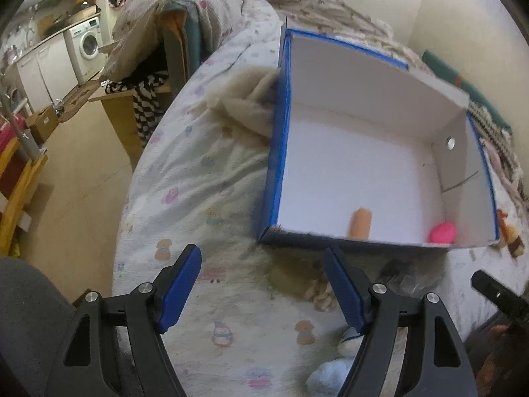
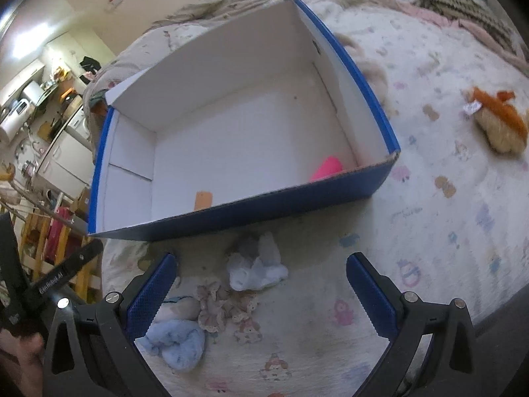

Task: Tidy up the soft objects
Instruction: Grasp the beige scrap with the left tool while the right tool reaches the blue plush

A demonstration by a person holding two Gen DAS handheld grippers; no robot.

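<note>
A blue box [image 1: 276, 152] with a white inside [image 2: 238, 139] stands on the bed. In it lie an orange soft piece [image 1: 360, 223] [image 2: 202, 201] and a pink soft piece [image 1: 443, 233] [image 2: 325, 168]. My left gripper [image 1: 263, 291] is open and empty above the sheet in front of the box. My right gripper [image 2: 261, 292] is open and empty above a white-blue plush [image 2: 261, 264], a beige frilly doll [image 2: 221, 307] and a light blue plush [image 2: 178, 340]. The light blue plush also shows in the left wrist view [image 1: 330, 377]. An orange-and-tan plush [image 2: 499, 119] lies to the right of the box.
A beige fluffy cloth [image 1: 244, 102] lies against the box's left side. The bed's edge [image 1: 125, 218] drops to the floor on the left. A kitchen with a washing machine [image 1: 87, 44] stands far left. Folded blankets [image 2: 463, 3] lie at the bed's head.
</note>
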